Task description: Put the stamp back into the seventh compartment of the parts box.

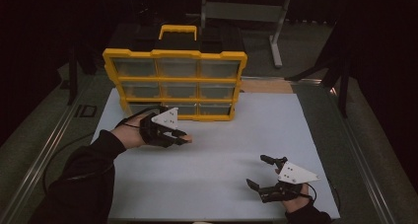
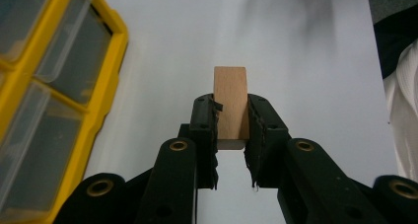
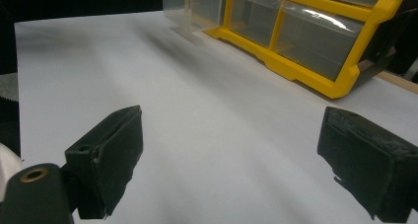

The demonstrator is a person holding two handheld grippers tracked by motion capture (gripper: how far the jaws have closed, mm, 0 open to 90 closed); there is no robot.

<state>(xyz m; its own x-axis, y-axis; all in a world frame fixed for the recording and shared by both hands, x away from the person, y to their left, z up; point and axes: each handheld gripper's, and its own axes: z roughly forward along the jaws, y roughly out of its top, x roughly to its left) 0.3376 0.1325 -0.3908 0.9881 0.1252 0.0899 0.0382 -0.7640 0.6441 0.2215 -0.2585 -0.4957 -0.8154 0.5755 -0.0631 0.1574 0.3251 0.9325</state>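
The left gripper [image 2: 231,125] has its 2 black jaws pressed against the long sides of a small wooden block [image 2: 230,105], which stands lengthwise between them at the centre of the left gripper view, about half of it poking past the fingertips. Gripping it low along its flanks like that leaves the far end free, a sensible hold if the block is to be slid end-first into something narrow. In the high view the same gripper [image 1: 181,137] sits left of centre, just in front of the yellow organiser [image 1: 175,54], whose 3 rows of clear drawers face the person; the block [image 1: 189,137] shows there as a pale tip at the jaw ends, over the white table [image 1: 222,165] rather than resting on it, as far as I can judge. The organiser stands upright at the back of the table with its handle up, so the drawers can be pulled toward the person. In the upper left of the right gripper view 1 clear drawer [image 3: 190,7] appears to jut out from the frame, probably the intended home for the block. The right gripper [image 1: 266,175] waits at the lower right of the high view with its jaws spread wide and nothing between them, likely kept free to handle a drawer.
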